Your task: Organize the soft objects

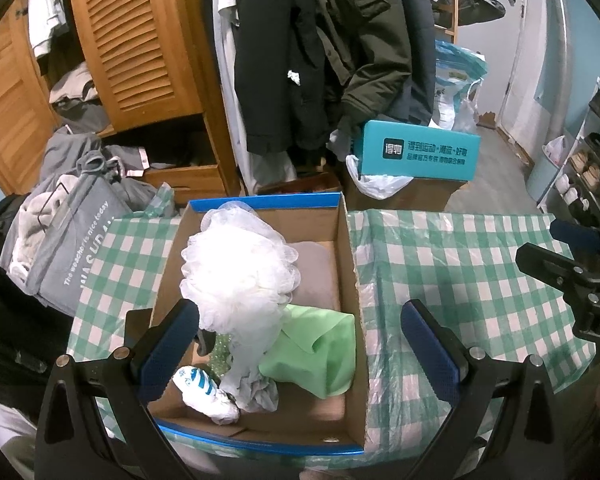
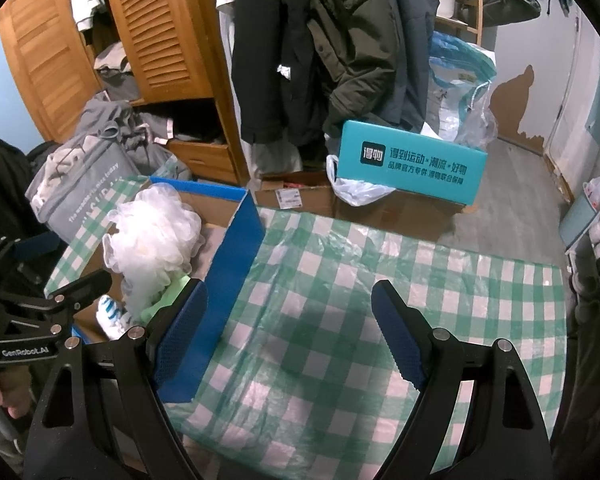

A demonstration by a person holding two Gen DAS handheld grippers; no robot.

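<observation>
While both my grippers hang over the checked tablecloth (image 2: pixel 340 280), neither holds anything. My left gripper (image 1: pixel 300 348) stands with its fingers wide apart above the cardboard box (image 1: pixel 352 280) in the lower middle of its frame, touching none of the contents. Inside the box lie a white mesh bath puff (image 1: pixel 236 272), a green cloth (image 1: pixel 320 352), a grey cloth (image 1: pixel 256 388), a white-and-blue sock (image 1: pixel 204 388) and a pinkish pad (image 1: pixel 316 276). My right gripper (image 2: pixel 292 336) is spread wide over bare tablecloth, the box's blue wall (image 2: pixel 224 288) just beside its left finger (image 2: pixel 180 340).
</observation>
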